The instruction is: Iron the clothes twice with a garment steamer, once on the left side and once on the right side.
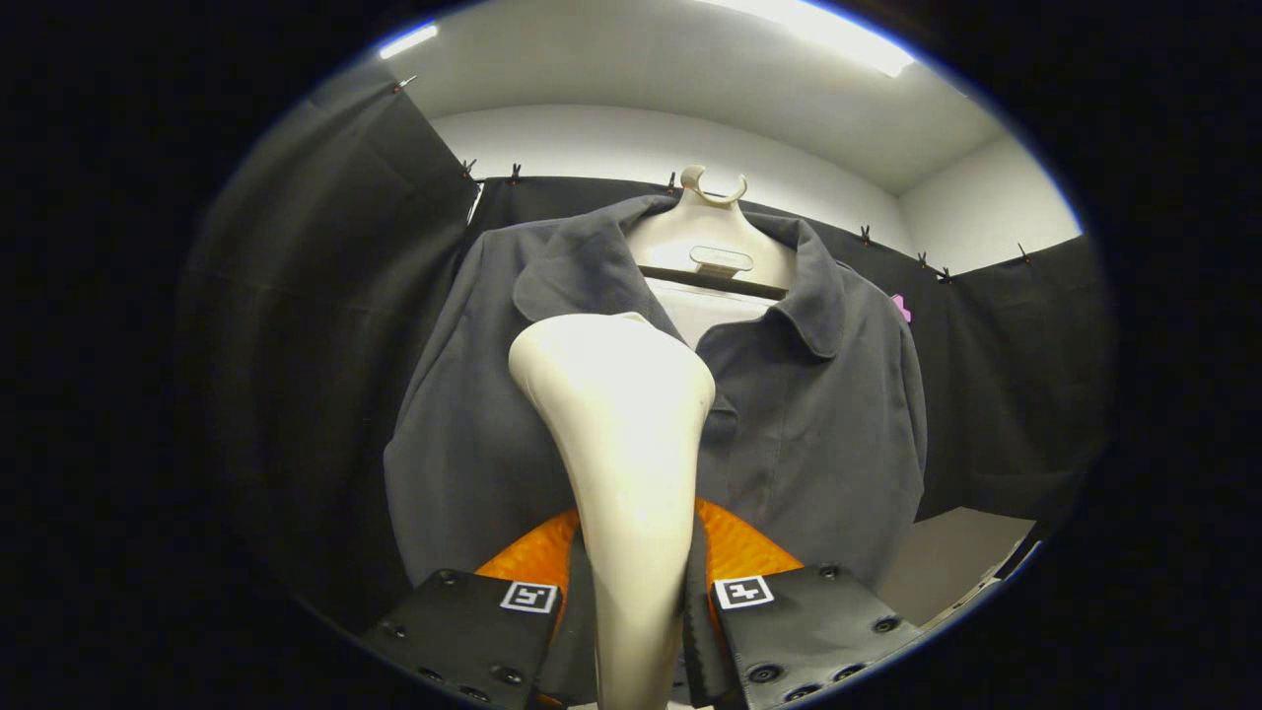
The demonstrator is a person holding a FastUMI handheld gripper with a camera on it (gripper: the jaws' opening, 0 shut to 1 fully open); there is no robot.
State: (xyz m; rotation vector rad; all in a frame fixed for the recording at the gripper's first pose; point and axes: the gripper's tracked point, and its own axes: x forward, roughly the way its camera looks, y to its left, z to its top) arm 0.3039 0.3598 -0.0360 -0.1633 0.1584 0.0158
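We saw the gripper (631, 602) clamped on the steamer (621, 434), both fingers pressing its handle, its head raised near the left front of the jacket (808, 414) hanging on the far hanger (712, 232). We judged that a loose grip might let the smooth handle twist, so the head would swing off the cloth.

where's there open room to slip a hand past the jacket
Open: the pale floor strip beside the jacket hem, under the black cloth wall. Crowded: the middle, where the claw, shut on the steamer, sits against the jacket below the hanger.
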